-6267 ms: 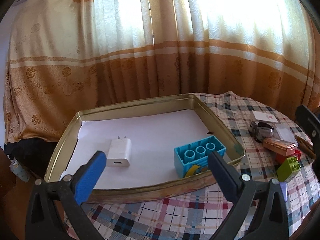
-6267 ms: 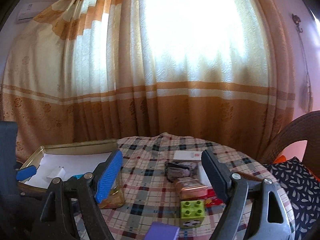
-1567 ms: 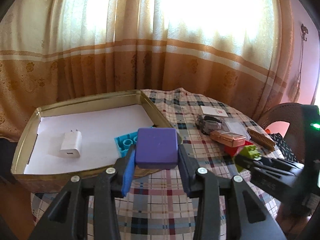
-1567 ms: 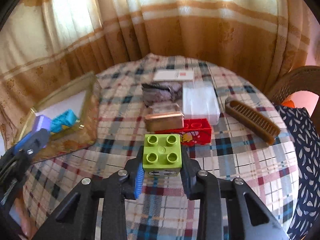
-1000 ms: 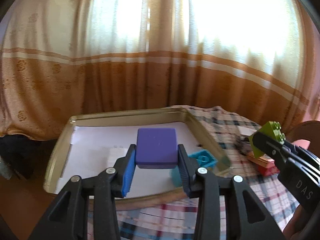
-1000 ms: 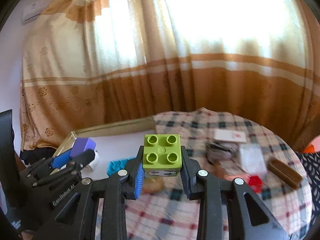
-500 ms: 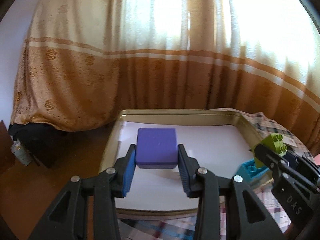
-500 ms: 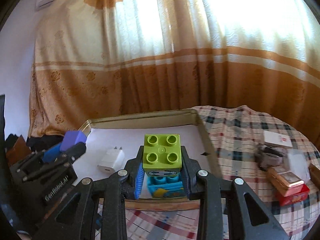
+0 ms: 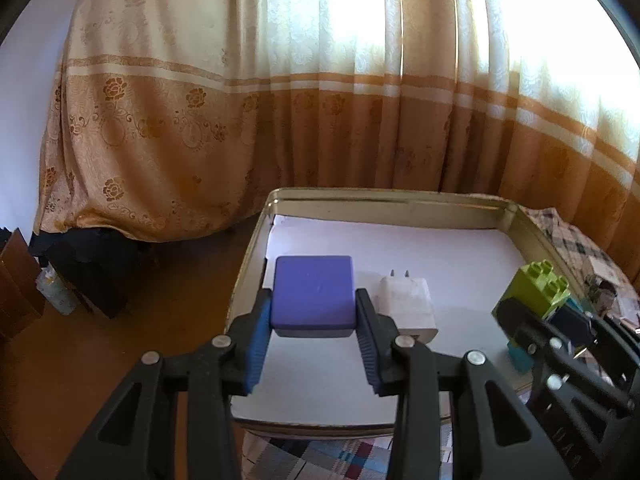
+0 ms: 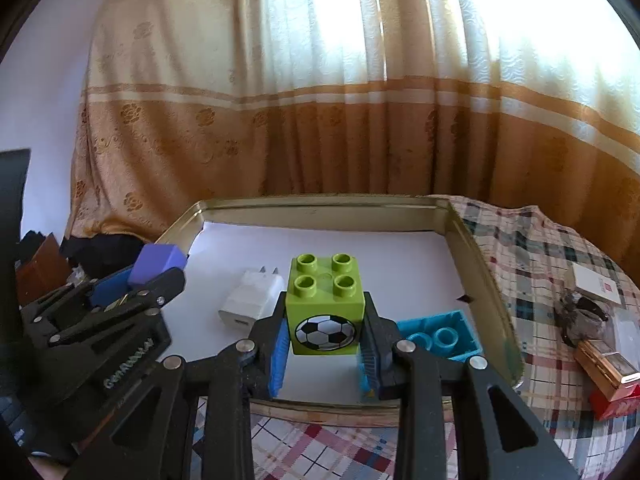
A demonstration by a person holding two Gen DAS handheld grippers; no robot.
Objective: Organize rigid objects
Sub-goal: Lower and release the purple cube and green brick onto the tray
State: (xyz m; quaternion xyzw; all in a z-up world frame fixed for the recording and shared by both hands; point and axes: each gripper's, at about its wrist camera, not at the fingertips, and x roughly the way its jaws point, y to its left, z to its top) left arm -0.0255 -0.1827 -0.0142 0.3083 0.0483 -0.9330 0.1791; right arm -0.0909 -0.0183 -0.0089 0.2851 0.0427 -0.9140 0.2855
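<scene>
Hovering over the near left part of the tray (image 9: 256, 264), the left gripper (image 9: 314, 330) has its fingers clamped on the two sides of a purple block (image 9: 313, 290), which sits flat between them and clear of the white paper lining below. Just right of that block, the white charger (image 9: 407, 306) lies on the lining with its prongs pointing toward the far wall of the tray. That is the relation the drop turns on: the open lining lies on the near side of the charger and along the tray's left wall, so the purple block probably wants to go straight down rather than rightward.

Farther right, the right gripper (image 10: 325, 354) grips a green brick (image 10: 325, 308), studs up and football picture facing the camera, its fingers pressing the left and right faces. It hangs above the middle of the tray, near its front rim, with the charger to its left and the blue brick (image 10: 438, 338) to its right, near the tray's right wall. The gap between those two looks just wide enough for the green brick, though the fisheye view makes that hard to judge.

Outside the tray to the right, several small things remain on the checked tablecloth (image 10: 540, 264).
</scene>
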